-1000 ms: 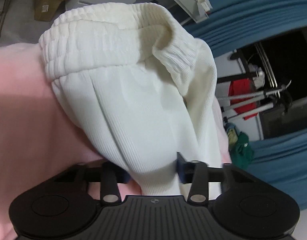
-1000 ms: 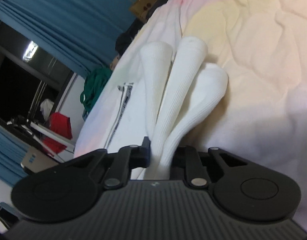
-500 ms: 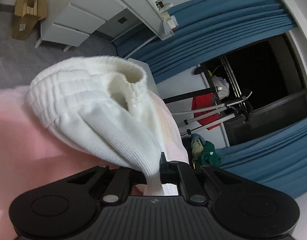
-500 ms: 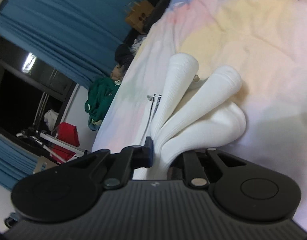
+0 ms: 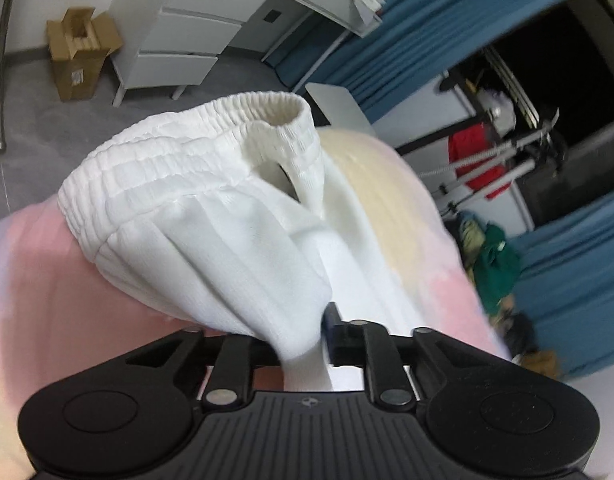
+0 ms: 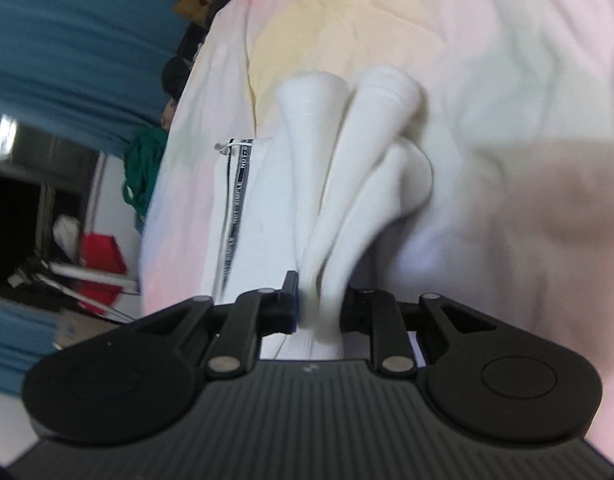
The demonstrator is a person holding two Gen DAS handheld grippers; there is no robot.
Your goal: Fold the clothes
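Observation:
A pair of white ribbed trousers (image 5: pixel 211 232) hangs bunched over the pastel bed sheet (image 5: pixel 47 288). Its elastic waistband (image 5: pixel 195 148) curls at the top of the left wrist view. My left gripper (image 5: pixel 307 340) is shut on a fold of the trousers just below that waistband. In the right wrist view the white trousers (image 6: pixel 347 184) rise in three rolled folds from my right gripper (image 6: pixel 319 312), which is shut on them. A black-and-white printed stripe (image 6: pixel 237 200) runs down the cloth to the left of the folds. Both views are blurred by motion.
The sheet (image 6: pixel 507 80) is pink, yellow and pale, with creases. Beyond the bed are a white drawer unit (image 5: pixel 179 44), a cardboard box (image 5: pixel 81 56), blue curtains (image 5: pixel 427 20), a rack with a red item (image 5: pixel 479 160) and a heap of green clothes (image 5: pixel 495 264).
The left gripper has swung with the waistband end, so more of the bed and floor show. On the right, the folds stand more upright and nearer the camera.

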